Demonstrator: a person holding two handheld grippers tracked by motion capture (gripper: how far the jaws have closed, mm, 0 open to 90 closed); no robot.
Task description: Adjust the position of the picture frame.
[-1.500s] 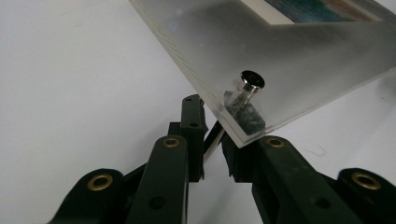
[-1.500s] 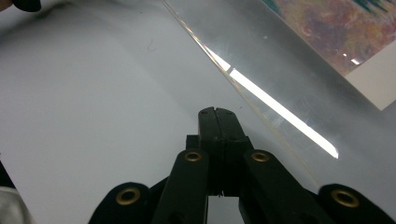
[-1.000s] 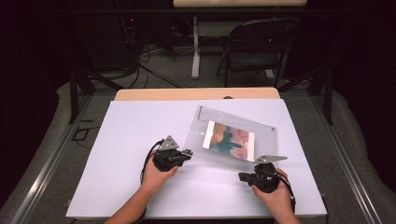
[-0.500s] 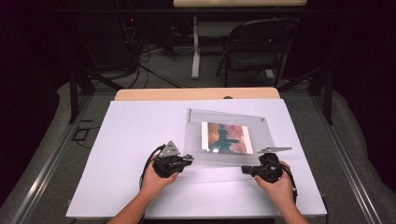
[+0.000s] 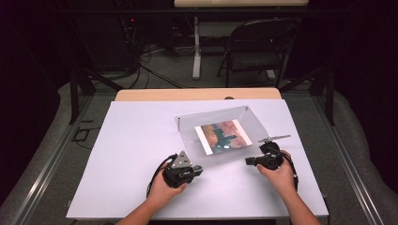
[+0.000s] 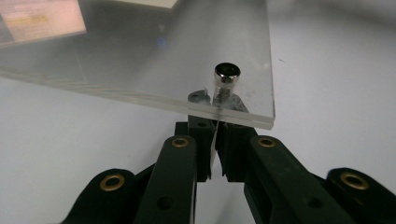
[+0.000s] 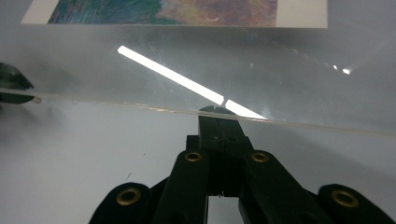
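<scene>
Two handheld black two-jaw grippers work a clear acrylic photo frame (image 5: 220, 136) on the white tabletop (image 5: 126, 140). Frame is a stack of transparent sheets sandwiching a colourful printed picture with white side borders (image 5: 223, 136); it sits right of centre on the tabletop, rotated so its corners point off-axis, near edge lifted off the surface per both gripper views.

Left gripper (image 5: 195, 169), held in the person's left hand (image 5: 164, 185), is at the frame's near-left corner. In the left gripper view its jaws are pressed onto the edge of the acrylic (image 6: 140, 56) at that corner, just below a small round metal standoff screw (image 6: 227, 73) set through the sheet. Jaws nearly together, pinching the sheet edge.

Right gripper (image 5: 251, 161), held in the right hand (image 5: 279, 173), is at the frame's near-right edge. In the right gripper view the jaws are closed tight on the thin acrylic edge (image 7: 140, 106); a bright strip of light reflection (image 7: 173, 77) runs diagonally across the sheet, picture (image 7: 163, 11) visible beyond.

Background: dark folding chair (image 5: 256, 49), black cables on the grey floor (image 5: 155, 75), wooden strip at the tabletop's far edge (image 5: 197, 93).
</scene>
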